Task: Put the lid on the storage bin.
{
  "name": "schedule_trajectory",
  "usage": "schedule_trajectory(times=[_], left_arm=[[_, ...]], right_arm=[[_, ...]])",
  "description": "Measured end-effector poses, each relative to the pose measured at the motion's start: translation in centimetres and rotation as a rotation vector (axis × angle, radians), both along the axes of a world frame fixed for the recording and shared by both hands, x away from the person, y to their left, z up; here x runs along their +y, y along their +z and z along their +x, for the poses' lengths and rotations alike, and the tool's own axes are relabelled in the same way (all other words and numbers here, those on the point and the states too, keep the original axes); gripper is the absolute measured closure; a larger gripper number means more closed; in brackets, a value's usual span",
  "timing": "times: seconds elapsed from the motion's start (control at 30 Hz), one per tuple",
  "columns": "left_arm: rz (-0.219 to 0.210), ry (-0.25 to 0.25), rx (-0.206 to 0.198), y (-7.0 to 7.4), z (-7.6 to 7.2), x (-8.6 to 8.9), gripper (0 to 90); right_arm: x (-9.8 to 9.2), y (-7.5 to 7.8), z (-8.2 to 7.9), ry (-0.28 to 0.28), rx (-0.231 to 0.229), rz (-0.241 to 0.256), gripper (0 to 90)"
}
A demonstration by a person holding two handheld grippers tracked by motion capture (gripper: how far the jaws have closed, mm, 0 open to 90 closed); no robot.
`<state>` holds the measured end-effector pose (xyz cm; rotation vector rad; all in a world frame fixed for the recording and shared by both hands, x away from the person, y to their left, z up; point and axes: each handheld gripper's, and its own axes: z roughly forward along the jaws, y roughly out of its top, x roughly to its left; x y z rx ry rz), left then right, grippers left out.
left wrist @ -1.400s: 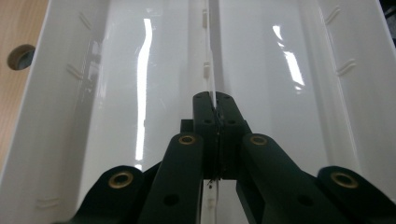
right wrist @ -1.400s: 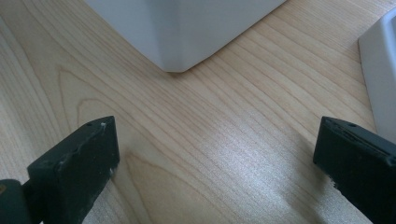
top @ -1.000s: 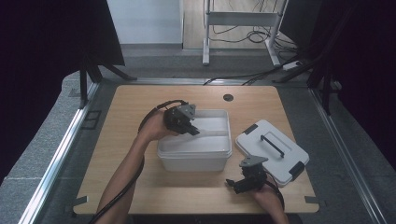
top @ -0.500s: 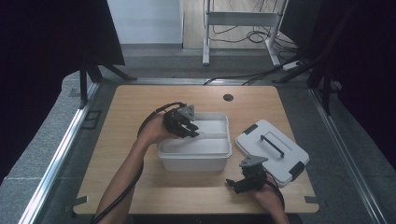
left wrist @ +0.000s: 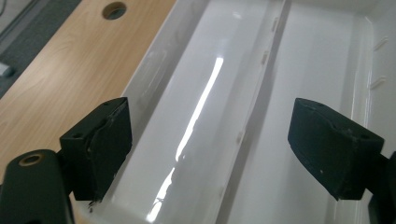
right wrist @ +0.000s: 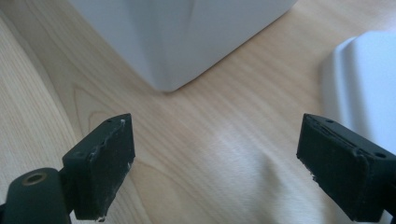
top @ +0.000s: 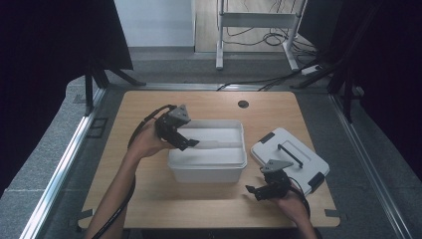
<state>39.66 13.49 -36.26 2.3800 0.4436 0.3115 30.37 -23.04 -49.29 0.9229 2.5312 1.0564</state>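
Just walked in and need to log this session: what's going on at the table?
A person works at a wooden table with a gripper in each hand. The left gripper, open, hangs over the white box, which has a divider inside. The right gripper, open, rests near the table's front edge, beside the box's lid, which lies off to the right.

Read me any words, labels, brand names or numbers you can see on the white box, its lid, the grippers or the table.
None: no readable text stands on anything here.
White box: plain inside and out, no label.
Lid: plain white with dark handle and clips, no marking legible.
Left gripper and right gripper: black jaws, no print.
Table: bare wood grain.
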Motion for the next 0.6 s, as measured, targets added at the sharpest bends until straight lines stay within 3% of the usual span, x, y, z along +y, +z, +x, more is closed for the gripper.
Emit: schedule_trajectory(times=[0.1,0.23,0.47,0.6], left_arm=[[-0.046,0.061,0.019,0.3,-0.5,2.2,12.0],[-0.069,0.115,0.025,0.4,-1.4,4.1,6.1],[-0.062,0.213,0.016,-0.1,-3.5,8.2,1.6],[-0.026,0.279,0.001,-1.3,-5.1,10.0,0.1]], right_arm=[[-0.4,1.1,0.5,-0.007,-0.003,0.0,11.2],[-1.1,2.5,1.2,-0.013,-0.007,0.017,11.7],[-2.9,4.4,2.8,-0.042,-0.014,0.013,12.5],[-4.2,5.6,3.8,-0.063,-0.026,0.001,11.8]])
